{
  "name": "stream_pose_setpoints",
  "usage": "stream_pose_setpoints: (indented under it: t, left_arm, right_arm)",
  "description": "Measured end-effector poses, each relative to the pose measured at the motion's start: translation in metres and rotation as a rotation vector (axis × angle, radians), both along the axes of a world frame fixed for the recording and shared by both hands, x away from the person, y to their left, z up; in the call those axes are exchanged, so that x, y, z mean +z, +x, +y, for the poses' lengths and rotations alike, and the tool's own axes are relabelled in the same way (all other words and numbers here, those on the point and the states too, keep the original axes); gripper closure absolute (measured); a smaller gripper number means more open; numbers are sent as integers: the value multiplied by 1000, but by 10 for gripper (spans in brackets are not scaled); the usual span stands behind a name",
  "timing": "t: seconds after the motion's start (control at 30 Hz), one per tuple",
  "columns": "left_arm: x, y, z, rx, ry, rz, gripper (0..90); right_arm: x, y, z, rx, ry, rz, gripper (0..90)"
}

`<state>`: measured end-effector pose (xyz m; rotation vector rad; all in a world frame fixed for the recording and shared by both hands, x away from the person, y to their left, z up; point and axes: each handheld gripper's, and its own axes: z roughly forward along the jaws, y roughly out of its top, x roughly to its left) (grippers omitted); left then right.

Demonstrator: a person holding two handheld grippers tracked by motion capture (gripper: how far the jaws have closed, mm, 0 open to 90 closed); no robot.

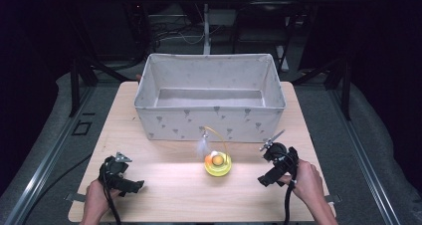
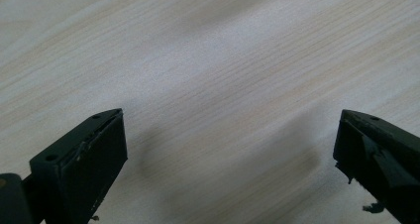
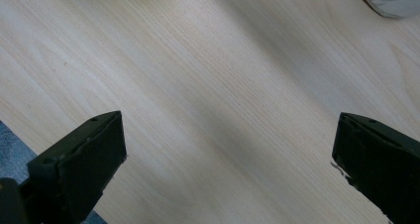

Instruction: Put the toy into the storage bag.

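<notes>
1 fabric box [image 1: 209,123], 1 yellow toy [image 1: 218,164], 2 grippers: L [image 1: 133,186], R [image 1: 265,177]

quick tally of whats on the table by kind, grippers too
fabric bin: 1
yellow toy with a wire and feather: 1
hand-held grippers: 2, the left hand-held gripper and the right hand-held gripper, both with jaws open over the wooden table
total: 4

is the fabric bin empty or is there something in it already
Empty, as far as shows: the fabric bin has a bare inside floor in the high view. The yellow toy sits outside on the table, in front of the bin.
</notes>
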<state>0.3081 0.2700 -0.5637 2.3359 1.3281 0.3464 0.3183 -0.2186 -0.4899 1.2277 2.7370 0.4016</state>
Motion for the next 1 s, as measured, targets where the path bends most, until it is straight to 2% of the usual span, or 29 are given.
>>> stream_pose_setpoints:
  t: [0.07,0.17,0.23,0.4,0.43,0.6,0.8,1.0]
  left_arm:
    - [0,0,0,-1,0,1,3]
    - [2,0,0,5,-1,-10,3]
    - [2,-1,-1,4,-2,-13,3]
    - [1,0,-3,-9,1,-7,3]
    - [0,0,-4,-17,5,-3,2]
    - [0,0,-4,-19,6,-5,3]
    - [0,-2,-4,-10,2,-10,2]
    - [-2,-3,-6,-19,3,-6,2]
  right_arm:
    - [1,1,0,13,-14,12,0]
    - [-2,0,3,7,-5,14,0]
    - [0,1,3,27,-20,34,0]
    - [3,1,8,36,-17,40,0]
    - [5,2,8,44,-30,45,0]
    - [11,5,14,62,-8,54,0]
    - [24,8,24,80,3,50,0]
    - [34,10,36,100,6,19,39]
